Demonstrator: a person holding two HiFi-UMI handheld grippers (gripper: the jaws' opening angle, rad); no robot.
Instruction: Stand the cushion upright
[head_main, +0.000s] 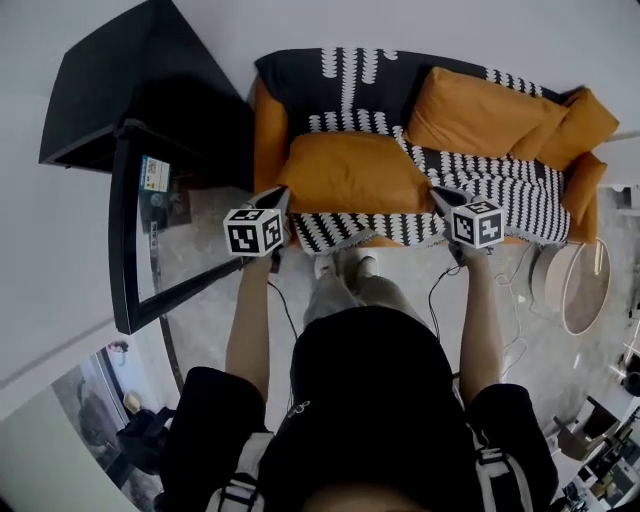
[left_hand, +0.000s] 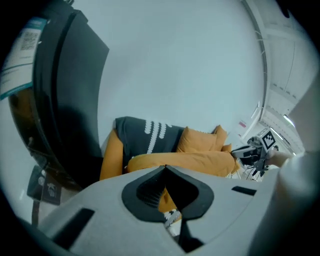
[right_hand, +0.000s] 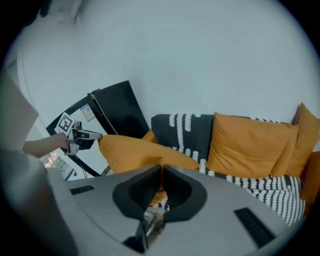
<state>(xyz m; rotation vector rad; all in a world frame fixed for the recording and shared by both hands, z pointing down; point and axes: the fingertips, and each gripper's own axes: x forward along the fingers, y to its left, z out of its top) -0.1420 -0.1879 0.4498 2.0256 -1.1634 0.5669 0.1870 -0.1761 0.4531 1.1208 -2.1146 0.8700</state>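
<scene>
1. Orange fabric marks the task's thing: a plump rectangular orange cushion (head_main: 350, 172) lies flat towards the front left corner of the worktop (head_main: 385, 241). The worktop here is an orange sofa seat draped with a black-and-white patterned throw (head_main: 505, 190).
2. The left hand-held gripper (head_main: 279, 193) is at the cushion's front left corner. Its jaws are pressed together at the tips and appear to nip the cushion's edge. The right gripper view shows it touching that corner.
3. The right hand-held gripper (head_main: 438, 193) is at the cushion's front right corner. Its jaws are all but closed, with a thin strip of orange cloth between them, so it too looks to be pinching the cushion.
4. As I judge it, the grasp is made but the standing is not. The cushion's broad face points up and nothing props it. The front edge has yet to be raised, and the cushion tipped back towards the rear edge of the worktop and set leaning there.
5. The gripper bodies and marker cubes cover the pinch points, so how much cloth each holds is unclear. I cannot tell whether the front edge has left the seat. Two upright orange back cushions (head_main: 480, 115) fill the rear right corner, the farther one partly hidden.
</scene>
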